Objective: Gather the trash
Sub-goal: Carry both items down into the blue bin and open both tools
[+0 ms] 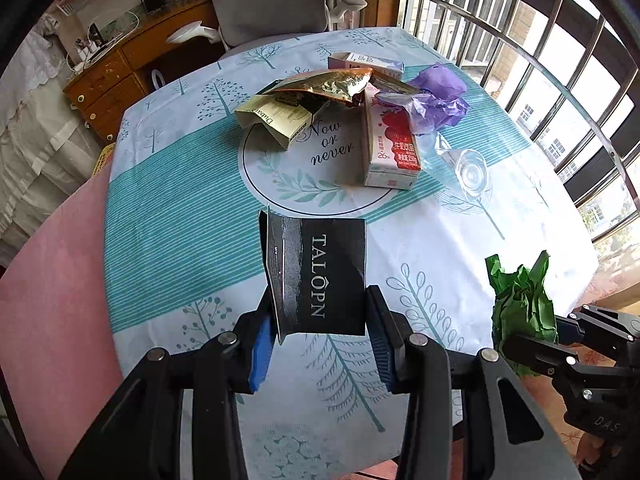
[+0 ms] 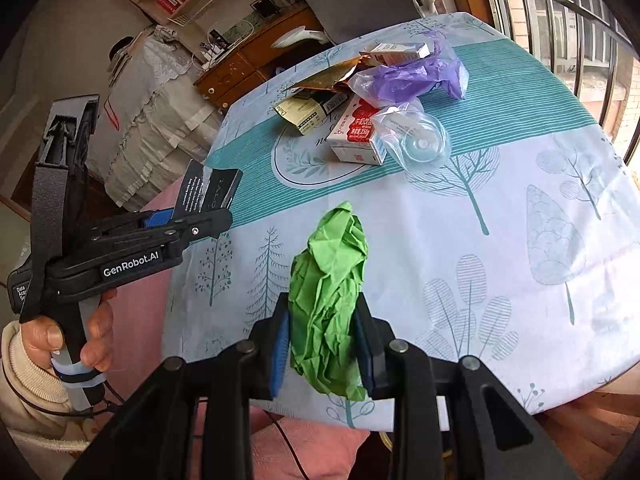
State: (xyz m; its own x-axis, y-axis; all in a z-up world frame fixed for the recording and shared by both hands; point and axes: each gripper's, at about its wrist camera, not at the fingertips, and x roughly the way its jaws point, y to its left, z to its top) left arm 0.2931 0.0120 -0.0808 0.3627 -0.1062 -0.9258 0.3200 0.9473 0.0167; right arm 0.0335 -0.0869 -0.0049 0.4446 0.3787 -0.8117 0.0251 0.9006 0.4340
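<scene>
My left gripper (image 1: 320, 332) is shut on a black packet (image 1: 320, 276) printed TALOPN, lifted above the table's near edge. The same left gripper (image 2: 200, 216) and black packet (image 2: 208, 192) show at the left of the right wrist view, held by a hand (image 2: 96, 332). My right gripper (image 2: 324, 344) is shut on a crumpled green paper wad (image 2: 328, 300), also off the table; that green wad (image 1: 520, 300) appears at the right of the left wrist view. More trash lies mid-table: a red-and-white carton (image 1: 390, 148), a gold foil pouch (image 1: 328, 84), a purple plastic bag (image 1: 436, 100), a clear plastic cup (image 1: 466, 168).
The round table (image 1: 180, 220) wears a teal-and-white tree-print cloth. A cream box (image 1: 276, 120) and a small white box (image 1: 364, 62) lie among the trash. A pink cushion (image 1: 52, 300) sits left of the table, a grey chair (image 1: 264, 0) behind it, window bars (image 1: 540, 60) at right.
</scene>
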